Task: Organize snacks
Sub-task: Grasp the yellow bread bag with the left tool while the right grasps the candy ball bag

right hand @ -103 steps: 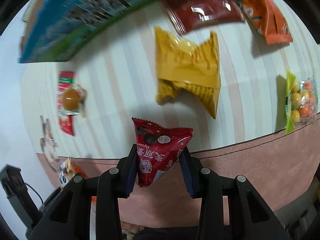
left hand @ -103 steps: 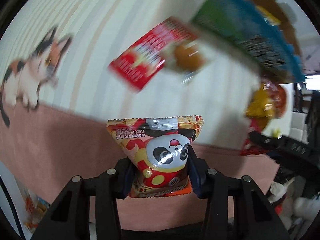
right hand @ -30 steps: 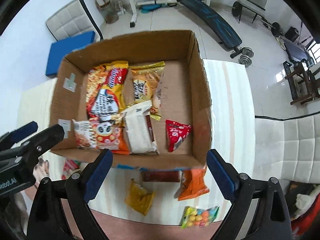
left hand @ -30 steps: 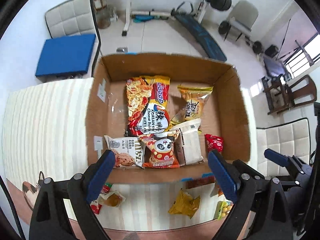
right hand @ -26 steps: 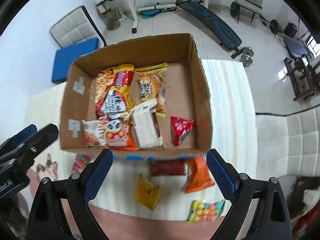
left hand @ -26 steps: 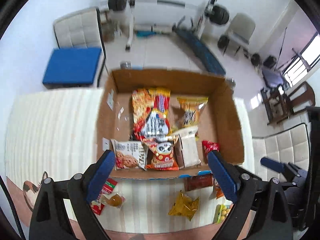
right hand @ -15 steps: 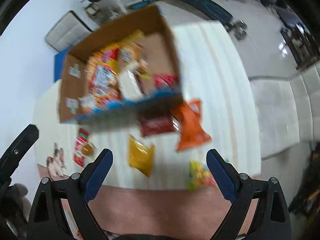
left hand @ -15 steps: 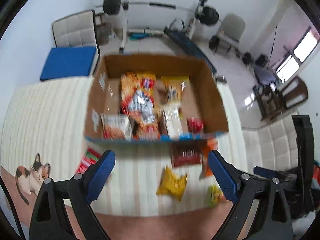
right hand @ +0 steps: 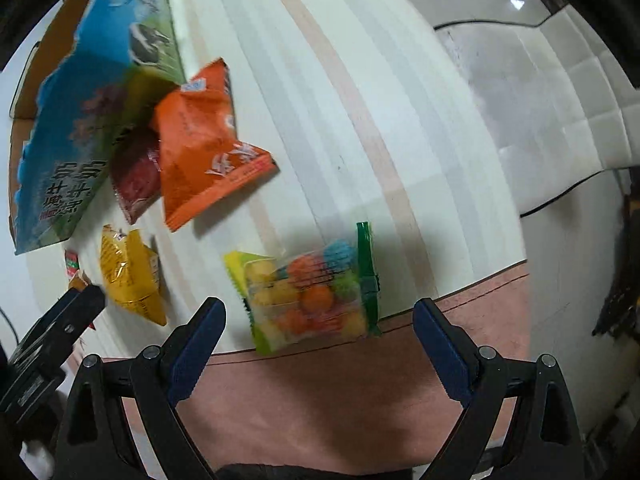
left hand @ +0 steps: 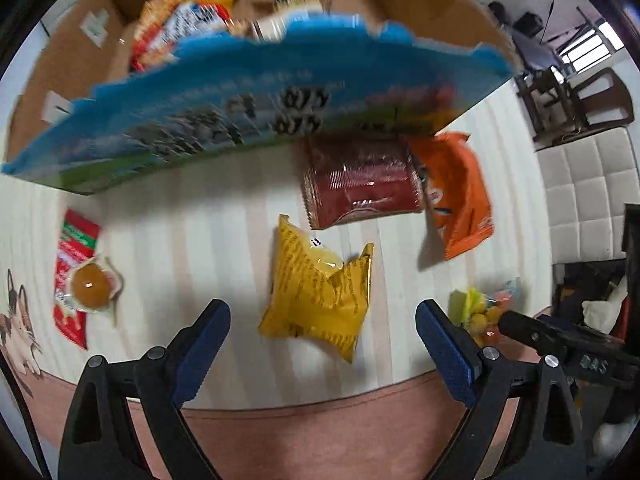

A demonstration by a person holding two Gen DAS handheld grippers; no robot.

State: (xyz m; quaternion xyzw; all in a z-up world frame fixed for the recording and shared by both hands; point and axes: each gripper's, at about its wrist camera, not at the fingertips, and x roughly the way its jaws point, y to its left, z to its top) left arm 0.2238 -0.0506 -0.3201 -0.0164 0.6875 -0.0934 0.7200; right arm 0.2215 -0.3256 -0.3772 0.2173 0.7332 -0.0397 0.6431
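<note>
Left gripper (left hand: pixel 322 322) gapes wide over yellow packet (left hand: pixel 318 294), long axis between pads; right gripper (right hand: pixel 318 322) gapes too

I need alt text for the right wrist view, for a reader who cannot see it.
An open right hand-held gripper hangs over a clear bag of colourful candy balls near the striped table's edge. Orange, dark red and yellow snack packets lie left.

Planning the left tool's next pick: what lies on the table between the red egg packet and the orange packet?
The yellow packet lies between the red egg packet and orange packet, seen in the left wrist view.
</note>
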